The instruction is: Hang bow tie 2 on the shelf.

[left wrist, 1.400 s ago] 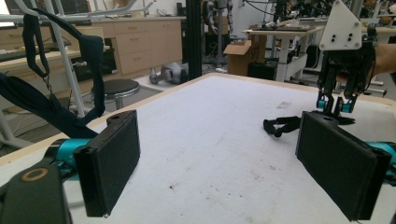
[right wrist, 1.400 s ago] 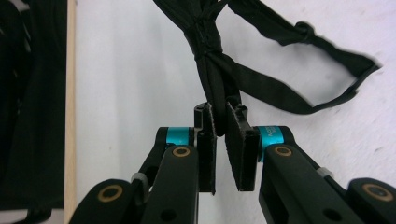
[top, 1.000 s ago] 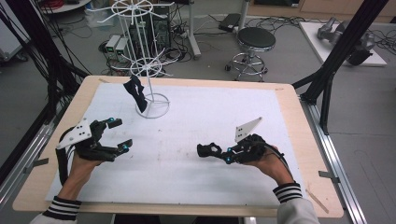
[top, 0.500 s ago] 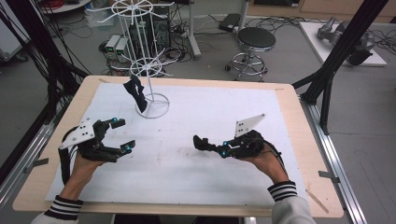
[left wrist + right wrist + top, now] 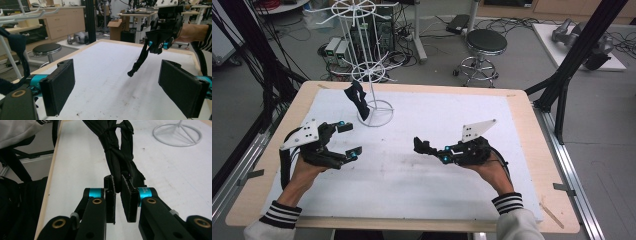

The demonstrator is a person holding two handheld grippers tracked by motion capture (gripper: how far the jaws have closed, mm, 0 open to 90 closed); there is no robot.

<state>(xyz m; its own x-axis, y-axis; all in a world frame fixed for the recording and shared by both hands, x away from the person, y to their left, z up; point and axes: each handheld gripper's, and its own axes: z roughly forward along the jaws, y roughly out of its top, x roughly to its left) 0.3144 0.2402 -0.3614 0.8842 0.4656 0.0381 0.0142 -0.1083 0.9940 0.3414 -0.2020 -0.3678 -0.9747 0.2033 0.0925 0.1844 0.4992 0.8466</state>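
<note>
My right gripper (image 5: 441, 152) hovers over the white mat (image 5: 492, 180) right of centre, pointing left. It is shut on a black fabric strap (image 5: 421, 145). In the right gripper view the pads (image 5: 126, 198) pinch the strap (image 5: 117, 157), which runs forward from them. My left gripper (image 5: 349, 139) stands open at the left of the mat, nothing between its wide jaws (image 5: 117, 92). It looks across at the right gripper (image 5: 158, 43) and the dangling strap (image 5: 140, 61). A white wire rack (image 5: 371, 75) stands at the back left with another black fabric piece (image 5: 357, 100) hanging on it.
The rack's ring base (image 5: 177, 135) rests on the mat. The wooden table edge (image 5: 532, 120) frames the mat. Black frame posts (image 5: 569, 65) rise at both sides. Behind the table are a stool (image 5: 484, 42), cables and boxes on the floor.
My left gripper has risen a little and drifted toward the table's middle, still open. The right gripper has barely moved, the strap still in its jaws.
</note>
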